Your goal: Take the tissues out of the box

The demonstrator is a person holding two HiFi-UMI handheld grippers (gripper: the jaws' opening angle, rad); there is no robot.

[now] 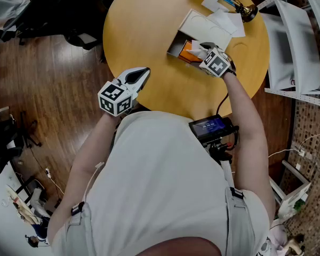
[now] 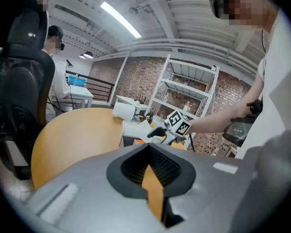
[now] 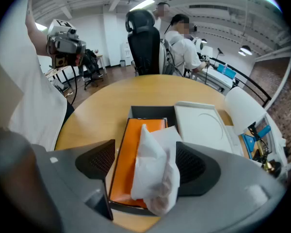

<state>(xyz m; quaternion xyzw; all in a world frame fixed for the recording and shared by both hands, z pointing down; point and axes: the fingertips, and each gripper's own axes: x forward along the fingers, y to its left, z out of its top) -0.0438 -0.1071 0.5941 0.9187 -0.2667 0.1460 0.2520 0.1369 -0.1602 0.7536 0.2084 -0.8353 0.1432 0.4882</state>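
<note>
One box, long axis pointing away from right gripper; jaws wide around one upright tissue; left gripper clenched.

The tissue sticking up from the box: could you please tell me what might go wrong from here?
The right gripper has its jaws apart around the tissue; pinching only its loose edge could tear it or slip. The left gripper is away from the box, so nothing steadies it, and a pull might drag or lift it.
</note>
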